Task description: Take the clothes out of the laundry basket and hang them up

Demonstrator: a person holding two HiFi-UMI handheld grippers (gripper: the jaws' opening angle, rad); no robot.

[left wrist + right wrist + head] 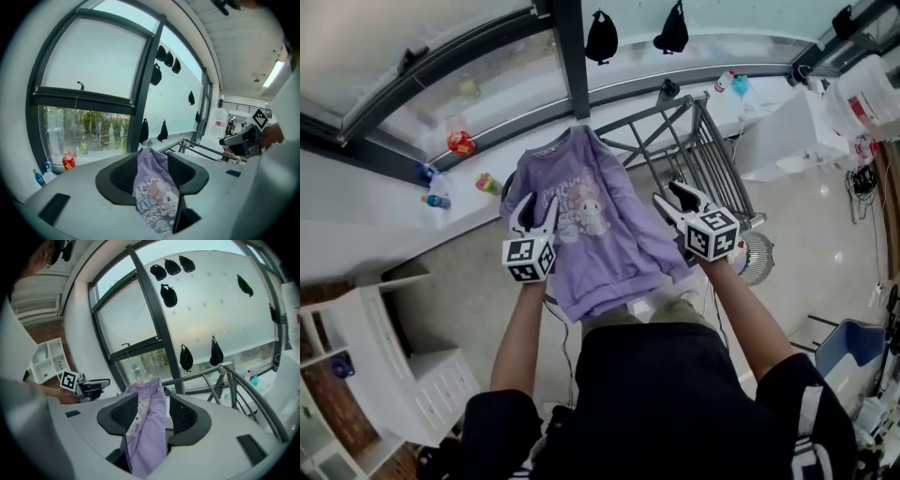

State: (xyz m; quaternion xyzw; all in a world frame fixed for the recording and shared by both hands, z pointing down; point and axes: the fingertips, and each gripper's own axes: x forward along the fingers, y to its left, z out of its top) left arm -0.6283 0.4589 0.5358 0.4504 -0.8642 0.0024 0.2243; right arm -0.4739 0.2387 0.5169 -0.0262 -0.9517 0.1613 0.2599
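Observation:
A purple sweatshirt [591,225] with a cartoon print hangs spread out over the end of a grey metal drying rack [712,150], in front of the window. My left gripper [536,212] is at its left edge and my right gripper [671,197] at its right edge. In the left gripper view the purple cloth [157,197] lies loosely between the wide-apart jaws of the left gripper [153,161]. The right gripper view shows the same: cloth [150,437] drapes between the jaws of the right gripper [152,404], and bare pad shows beside it. The laundry basket is out of sight.
A windowsill [375,197] with a red can [460,142] and small bottles runs along the left. Black bags [601,37] hang on the window glass. A white shelf unit [403,366] stands at the lower left, a white counter [787,131] at the right, and a blue bin [853,347] below it.

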